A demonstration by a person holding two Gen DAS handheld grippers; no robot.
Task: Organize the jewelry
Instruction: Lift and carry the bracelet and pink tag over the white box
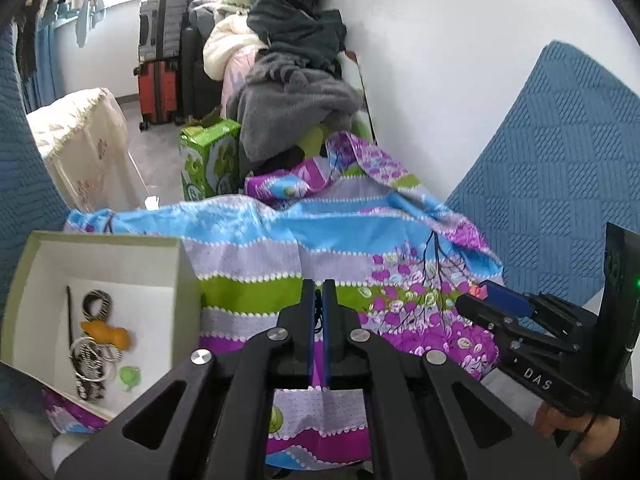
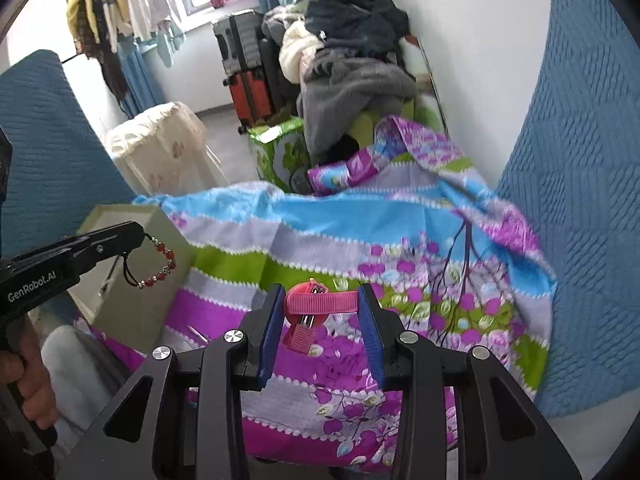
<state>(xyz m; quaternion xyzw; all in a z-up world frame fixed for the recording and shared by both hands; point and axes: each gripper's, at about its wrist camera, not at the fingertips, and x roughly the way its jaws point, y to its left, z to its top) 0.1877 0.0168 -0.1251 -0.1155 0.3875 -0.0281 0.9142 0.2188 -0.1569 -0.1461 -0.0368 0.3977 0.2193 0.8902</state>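
A pale open box sits at the left on a floral cloth and holds hair ties, rings, an orange piece and a green piece. My left gripper is shut on the black cord of a red bead bracelet, which hangs beside the box in the right wrist view, where the left gripper also shows. My right gripper is shut on a pink ribbon hair clip held above the cloth; it shows at the right in the left wrist view.
Blue quilted cushions stand to the right and left. Behind the cloth are a green carton, a pile of clothes, suitcases and a lace-covered stand. A white wall runs along the right.
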